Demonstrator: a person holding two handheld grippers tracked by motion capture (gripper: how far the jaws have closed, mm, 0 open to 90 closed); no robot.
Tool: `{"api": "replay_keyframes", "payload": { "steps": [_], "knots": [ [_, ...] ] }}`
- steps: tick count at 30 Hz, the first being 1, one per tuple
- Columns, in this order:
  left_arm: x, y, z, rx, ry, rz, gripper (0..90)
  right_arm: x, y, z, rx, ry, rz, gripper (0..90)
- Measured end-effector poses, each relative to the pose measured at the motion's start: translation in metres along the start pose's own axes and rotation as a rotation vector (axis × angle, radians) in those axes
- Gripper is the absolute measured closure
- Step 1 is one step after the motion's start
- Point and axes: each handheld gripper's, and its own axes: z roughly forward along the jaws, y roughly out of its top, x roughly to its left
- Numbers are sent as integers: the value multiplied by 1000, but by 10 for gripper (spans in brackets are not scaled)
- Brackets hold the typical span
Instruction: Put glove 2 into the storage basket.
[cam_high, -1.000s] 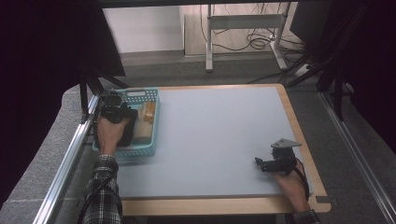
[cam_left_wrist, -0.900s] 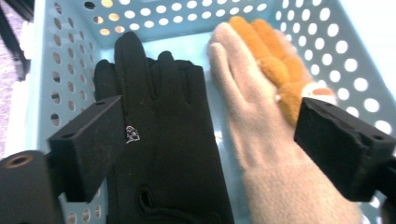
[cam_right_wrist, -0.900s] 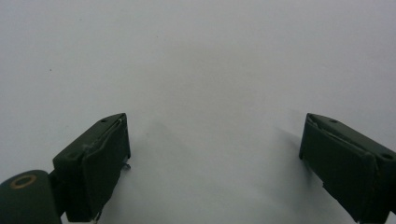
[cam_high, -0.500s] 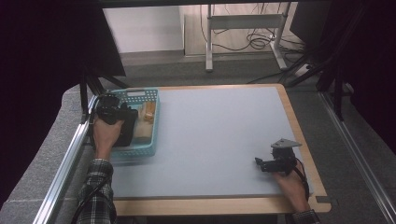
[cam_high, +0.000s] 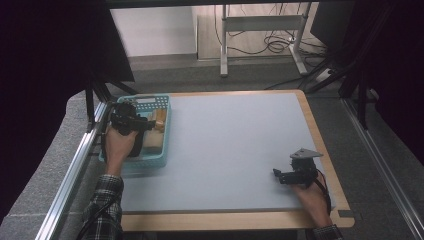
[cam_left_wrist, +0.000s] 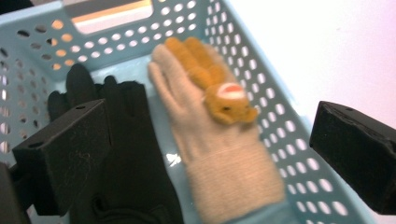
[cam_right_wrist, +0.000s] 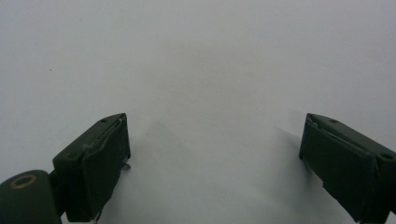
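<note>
Beige knitted wool, the glove (cam_left_wrist: 212, 140) lies flat in the light-blue perforated basket (cam_left_wrist: 261, 88) at the table's (cam_high: 235, 145) left edge, a small orange plush animal (cam_left_wrist: 215, 84) on its back and a black glove (cam_left_wrist: 126, 158) just beside it. The left gripper (cam_left_wrist: 210, 154) hangs over them; its 2 jaws have just been opening and stand wide, gripping nothing. The right gripper (cam_right_wrist: 215, 158) rests released on the bare grey tabletop.

No writing, label, brand or number can be read on anything here.
</note>
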Motion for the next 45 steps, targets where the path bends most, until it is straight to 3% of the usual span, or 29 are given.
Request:
{"api": "replay_keyframes", "payload": {
  "steps": [8,18,25,45],
  "knots": [
    [-22,5,-2,-21,-46,47,0,0,0,0,0,0,0,81],
    [-59,9,0,-37,-105,124,2,0,0,0,0,0,1,80],
    [-80,11,4,-53,-148,151,4,0,0,0,-1,0,0,80],
    [-147,-5,22,-56,-261,267,4,0,0,0,0,0,0,81]
  ]
}}
